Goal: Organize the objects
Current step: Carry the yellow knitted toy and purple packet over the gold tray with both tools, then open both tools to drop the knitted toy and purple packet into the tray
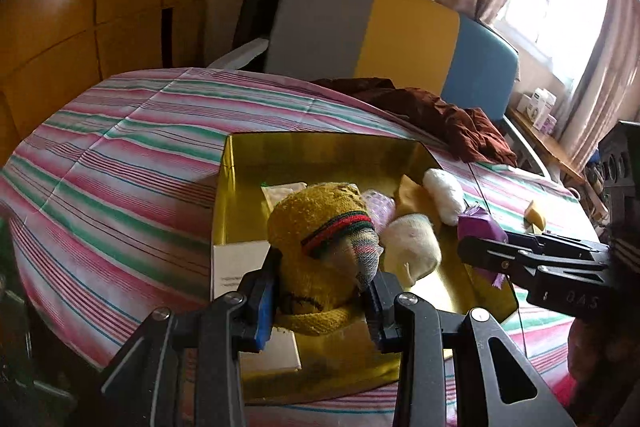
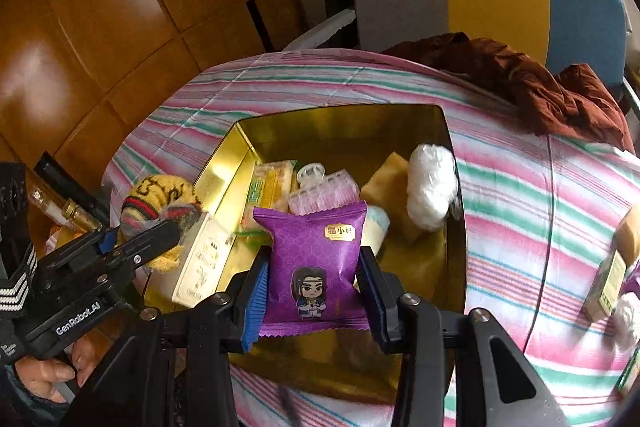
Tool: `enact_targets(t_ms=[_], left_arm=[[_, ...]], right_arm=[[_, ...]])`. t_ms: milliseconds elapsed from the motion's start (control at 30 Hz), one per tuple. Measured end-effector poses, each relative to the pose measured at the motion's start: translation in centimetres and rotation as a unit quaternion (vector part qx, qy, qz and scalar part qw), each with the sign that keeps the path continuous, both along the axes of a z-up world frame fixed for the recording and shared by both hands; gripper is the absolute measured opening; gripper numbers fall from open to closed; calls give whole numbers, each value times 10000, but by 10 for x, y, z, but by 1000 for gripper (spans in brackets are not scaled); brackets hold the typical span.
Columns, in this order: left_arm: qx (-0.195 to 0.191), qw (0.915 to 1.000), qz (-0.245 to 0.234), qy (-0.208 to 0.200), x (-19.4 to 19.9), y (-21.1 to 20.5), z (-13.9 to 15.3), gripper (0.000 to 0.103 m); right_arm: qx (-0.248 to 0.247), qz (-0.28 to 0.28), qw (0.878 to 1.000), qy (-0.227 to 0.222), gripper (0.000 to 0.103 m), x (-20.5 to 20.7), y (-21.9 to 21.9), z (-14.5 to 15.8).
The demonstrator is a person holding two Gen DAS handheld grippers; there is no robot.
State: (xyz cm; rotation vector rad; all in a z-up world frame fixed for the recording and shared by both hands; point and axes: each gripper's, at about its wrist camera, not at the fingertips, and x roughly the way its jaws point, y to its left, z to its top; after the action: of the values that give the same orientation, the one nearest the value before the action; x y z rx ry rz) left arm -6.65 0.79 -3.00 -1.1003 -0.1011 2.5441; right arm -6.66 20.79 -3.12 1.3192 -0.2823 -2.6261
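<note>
My left gripper (image 1: 320,301) is shut on a rolled mustard-yellow knit sock (image 1: 320,227) with a red and green band, held above the near left corner of the gold box (image 1: 304,147). My right gripper (image 2: 310,291) is shut on a purple snack packet (image 2: 314,259) with a cartoon figure, over the gold box's (image 2: 240,135) front part. In the right wrist view the left gripper (image 2: 160,235) with the sock (image 2: 160,195) sits at the box's left edge. In the left wrist view the right gripper (image 1: 488,247) enters from the right with the purple packet (image 1: 478,227).
Inside the box lie a white bundle (image 2: 430,183), a pink hair clip (image 2: 324,187), yellow-green packets (image 2: 270,187), a cream box (image 2: 202,259) and a tan piece (image 2: 386,187). A brown cloth (image 2: 540,83) lies on the striped bedsheet (image 2: 540,187). More small packs (image 2: 608,283) rest at the right.
</note>
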Motion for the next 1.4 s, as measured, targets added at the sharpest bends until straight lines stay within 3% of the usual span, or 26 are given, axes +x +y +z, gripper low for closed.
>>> enact_targets(t_ms=[233,333,400,467,733,900,1400], left_arm=[[-14,9999,105,64,-20,-2,5,38],[-80,9997,160,158,-34,2,9,44],[-80,9993,294,226,-43,3,12,67],[-40,9986,422,328,-47,1,15,76],[-66,9986,452,258,-37,-8,9,77],[-241,9984,441,249,-22,-5,5,77],[-444,9967,519,444,8,0,11,86]], right_arm=[[-111,-162,9997,124,42,-29,2,13],[-381,-412,9980,289,46,-52,8,26],[-493,-610,9963,350,53,-63,12,33],[-524,-640,9957,407,54,-64,13,38],[-296,-539,9980,113,54,-41,6,13],[-91,-473,9988,9,62,-26,-3,1],[439,-720,9963,147,64,7,-7,0]])
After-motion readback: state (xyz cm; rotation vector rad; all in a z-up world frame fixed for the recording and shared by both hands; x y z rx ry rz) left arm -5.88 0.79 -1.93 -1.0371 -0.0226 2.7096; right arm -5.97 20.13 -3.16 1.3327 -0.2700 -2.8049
